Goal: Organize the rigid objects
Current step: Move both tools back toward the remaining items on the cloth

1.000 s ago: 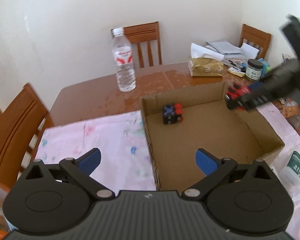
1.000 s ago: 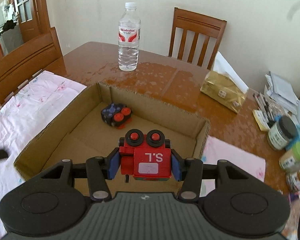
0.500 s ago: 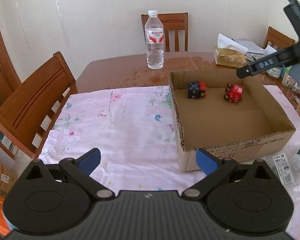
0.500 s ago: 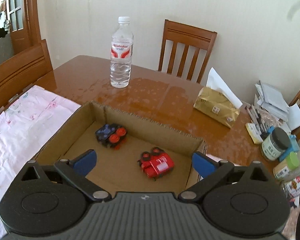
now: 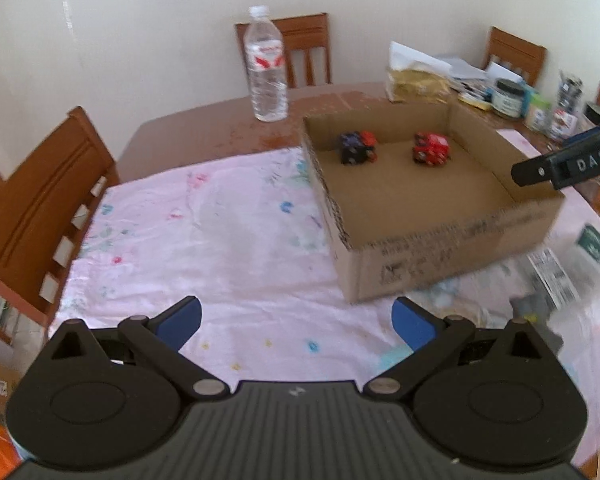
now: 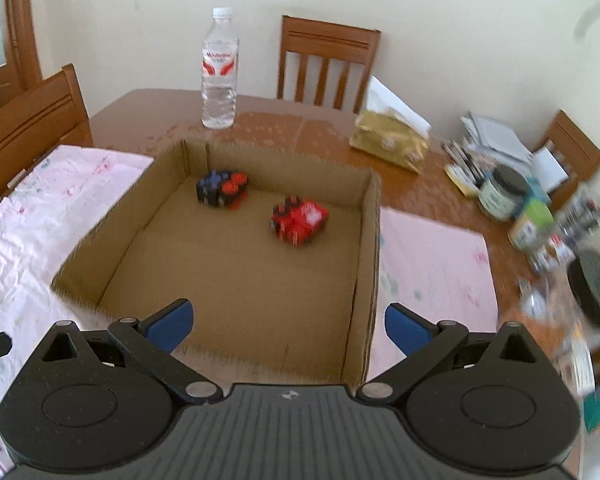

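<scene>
Both views are motion-blurred toward their right edges. The jars and small containers (image 6: 504, 194) at the desk's far right corner are smeared, their labels unreadable, and a dark round lid-like object (image 6: 594, 288) at the right edge of the right wrist view cannot be identified. In the left wrist view, a packet with green print (image 5: 596, 244) lies blurred beside the box's right wall, and only a black bar marked "DAS" shows of the other tool, its tip cut off by the frame.

Left gripper (image 5: 296, 320): jaws wide apart, empty, held above the pink floral cloth (image 5: 204, 232) at the desk's near edge. Right gripper (image 6: 286, 322): jaws wide apart, empty, held over the near wall of the cardboard box (image 6: 370, 248).

The open box sits on the cloth, right of the desk's centre. Two toys lie against its far wall, apart from each other: a red toy block (image 6: 300, 222) toward the right, tilted, and a dark blue-and-red toy block (image 6: 222, 188) in the far left corner.

Brown wooden desk (image 6: 284, 124), glossy. A clear water bottle (image 6: 219, 70) stands upright near its far edge, and a gold tissue pack (image 6: 390, 142) lies right of it. Wooden chairs (image 6: 328, 60) stand at the far and left sides against cream walls.
</scene>
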`<state>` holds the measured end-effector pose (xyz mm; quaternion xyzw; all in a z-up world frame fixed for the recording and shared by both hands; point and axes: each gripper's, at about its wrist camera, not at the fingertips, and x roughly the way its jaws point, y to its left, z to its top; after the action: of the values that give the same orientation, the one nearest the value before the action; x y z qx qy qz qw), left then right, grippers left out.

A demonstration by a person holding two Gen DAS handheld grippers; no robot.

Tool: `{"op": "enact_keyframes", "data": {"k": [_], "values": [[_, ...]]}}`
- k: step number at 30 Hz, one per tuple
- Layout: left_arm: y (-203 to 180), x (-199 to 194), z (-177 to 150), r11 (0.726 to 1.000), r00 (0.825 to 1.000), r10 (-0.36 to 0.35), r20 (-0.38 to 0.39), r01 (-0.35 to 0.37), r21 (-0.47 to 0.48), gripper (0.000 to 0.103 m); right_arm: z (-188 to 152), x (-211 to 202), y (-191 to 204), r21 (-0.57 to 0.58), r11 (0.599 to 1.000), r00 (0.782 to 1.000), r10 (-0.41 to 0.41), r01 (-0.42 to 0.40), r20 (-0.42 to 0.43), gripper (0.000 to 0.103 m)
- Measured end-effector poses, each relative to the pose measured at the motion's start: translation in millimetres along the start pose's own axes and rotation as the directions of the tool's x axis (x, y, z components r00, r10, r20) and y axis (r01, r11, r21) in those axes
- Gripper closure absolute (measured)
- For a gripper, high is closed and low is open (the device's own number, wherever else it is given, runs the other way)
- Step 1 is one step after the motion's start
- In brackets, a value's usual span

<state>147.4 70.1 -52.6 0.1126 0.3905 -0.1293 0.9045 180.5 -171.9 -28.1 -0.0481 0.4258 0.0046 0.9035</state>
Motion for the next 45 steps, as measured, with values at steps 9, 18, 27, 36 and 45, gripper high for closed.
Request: {"op": "enact_keyframes", "data": {"k": [9, 18, 27, 36, 45], "values": [[-0.9, 12.8, -25.5, 0.991, 0.990, -0.122, -0.071, 0.126, 0.048, 0.002, -58.3, -27.9, 26.2, 0.104, 0.988, 0.994, -0.110, 0.112, -0.021, 0.000], [-21.8, 29.8, -27.9, 0.969, 0.972, -0.217, -0.086, 0.226, 0.103, 0.002, -99.2, -47.7, 33.7, 0.153, 0.976, 0.988, -0.151, 0.155, -0.034, 0.000], [-43.7, 54.2, -31.2, 0.973, 0.973, -0.200, -0.112, 0.211, 0.096, 0.002, -118.0, -47.2, 32.7, 0.165, 0.977, 0.991, -0.127, 0.133, -0.043, 0.000], [-30.8, 53.8, -43.2, 0.986, 0.978, -0.151, -0.146, 0.160, 0.049, 0.001, -121.1, -39.9, 25.4, 0.166, 0.978, 0.992, -0.120, 0.126, -0.050, 0.000], [-10.0, 53.7, -57.5, 0.992, 0.976, -0.124, -0.177, 0.124, -0.007, 0.000, -128.6, -26.4, 21.0, 0.158, 0.978, 0.987, -0.124, 0.139, -0.098, 0.000]]}}
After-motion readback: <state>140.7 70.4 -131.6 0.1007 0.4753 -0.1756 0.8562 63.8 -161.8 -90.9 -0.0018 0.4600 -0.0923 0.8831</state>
